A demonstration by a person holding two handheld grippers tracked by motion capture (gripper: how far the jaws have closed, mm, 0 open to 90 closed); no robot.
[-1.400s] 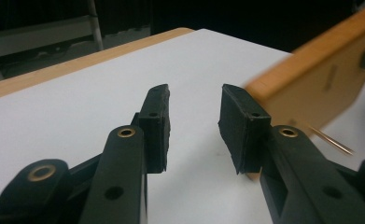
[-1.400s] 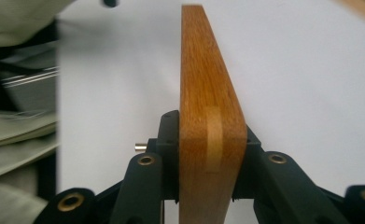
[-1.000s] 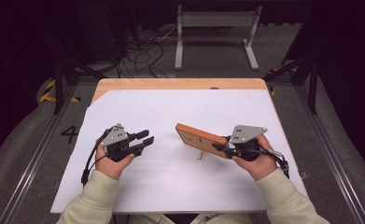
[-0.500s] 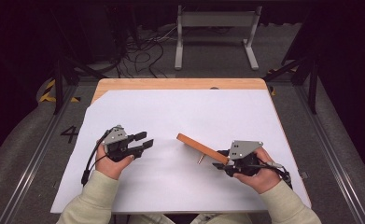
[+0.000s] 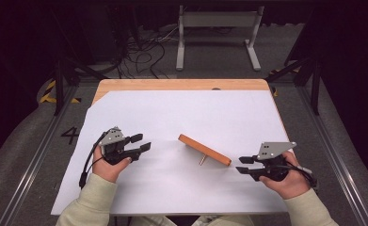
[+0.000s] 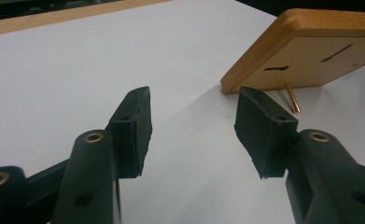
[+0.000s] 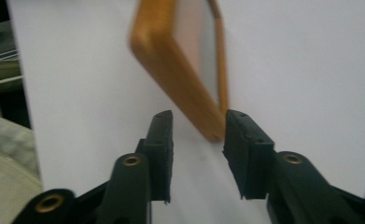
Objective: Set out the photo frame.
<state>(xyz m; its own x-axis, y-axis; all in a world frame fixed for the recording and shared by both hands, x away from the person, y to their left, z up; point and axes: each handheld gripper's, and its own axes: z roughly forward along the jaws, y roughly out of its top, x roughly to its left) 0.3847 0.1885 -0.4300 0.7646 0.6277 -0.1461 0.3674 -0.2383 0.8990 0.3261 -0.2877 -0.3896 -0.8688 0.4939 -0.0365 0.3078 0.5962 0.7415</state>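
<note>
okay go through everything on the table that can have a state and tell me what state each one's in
Wooden photo frame: standing tilted on its thin brass peg, held by neither gripper.
Left gripper: jaws just been opening, nothing between them.
Right gripper: jaws just been closing, apart from the frame's corner, gripping nothing.

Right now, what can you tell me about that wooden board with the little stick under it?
The wooden board is a flat orange-brown slab with rounded corners, probably wood. It stands tilted on the white paper near the middle of the table, one long edge down, propped by a thin brass-coloured peg from its paler back. That back shows narrow slots and, in the right gripper view, a recessed panel. Nothing grips it.
</note>
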